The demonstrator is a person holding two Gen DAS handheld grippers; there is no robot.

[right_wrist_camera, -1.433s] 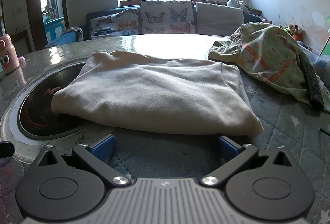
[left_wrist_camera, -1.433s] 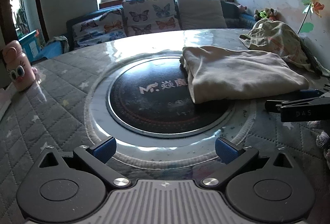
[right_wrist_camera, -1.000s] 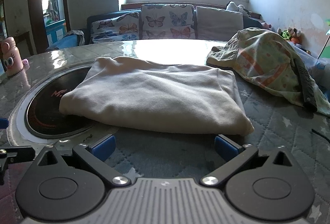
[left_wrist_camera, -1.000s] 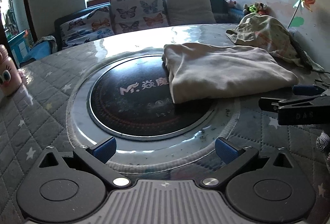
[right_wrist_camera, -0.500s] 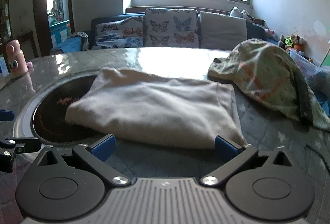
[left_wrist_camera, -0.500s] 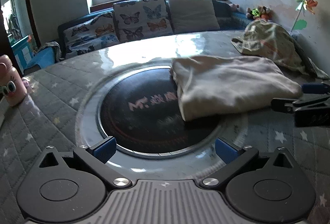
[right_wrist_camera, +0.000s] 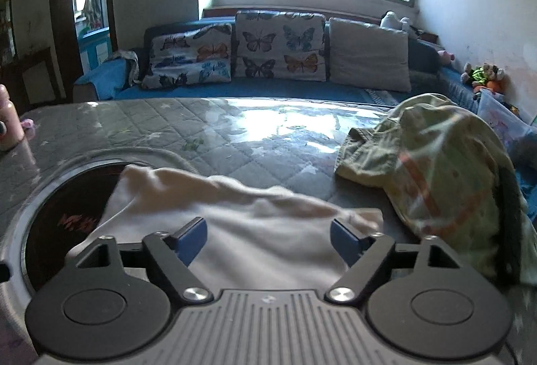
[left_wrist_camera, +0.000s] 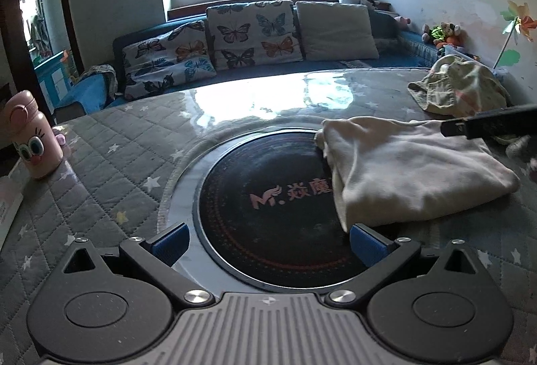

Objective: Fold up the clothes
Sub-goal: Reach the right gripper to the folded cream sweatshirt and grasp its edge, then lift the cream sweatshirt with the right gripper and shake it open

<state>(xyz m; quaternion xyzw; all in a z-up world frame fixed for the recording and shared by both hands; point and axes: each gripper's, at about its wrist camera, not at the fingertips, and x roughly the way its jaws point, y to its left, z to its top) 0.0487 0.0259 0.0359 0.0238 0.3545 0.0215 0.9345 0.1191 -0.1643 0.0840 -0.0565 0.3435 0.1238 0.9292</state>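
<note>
A folded cream garment [left_wrist_camera: 409,173] lies on the round table, half over the dark hotplate [left_wrist_camera: 268,214]. It also shows in the right wrist view [right_wrist_camera: 261,230]. A crumpled patterned green garment [left_wrist_camera: 459,89] lies beyond it at the right, also in the right wrist view [right_wrist_camera: 436,177]. My left gripper [left_wrist_camera: 268,244] is open and empty, low over the hotplate's near edge. My right gripper [right_wrist_camera: 268,239] is open and empty, raised above the cream garment; one of its fingers [left_wrist_camera: 490,125] shows in the left wrist view.
The table has a grey quilted cover [left_wrist_camera: 100,170]. A pink bottle [left_wrist_camera: 32,140] stands at the far left. A sofa with butterfly cushions [left_wrist_camera: 248,36] is behind the table. A dark strap [right_wrist_camera: 510,217] lies on the green garment.
My right gripper has lifted and moved forward over the cream garment. My left gripper has drawn back a little and shifted left. Both stayed open; the garments have not moved.
</note>
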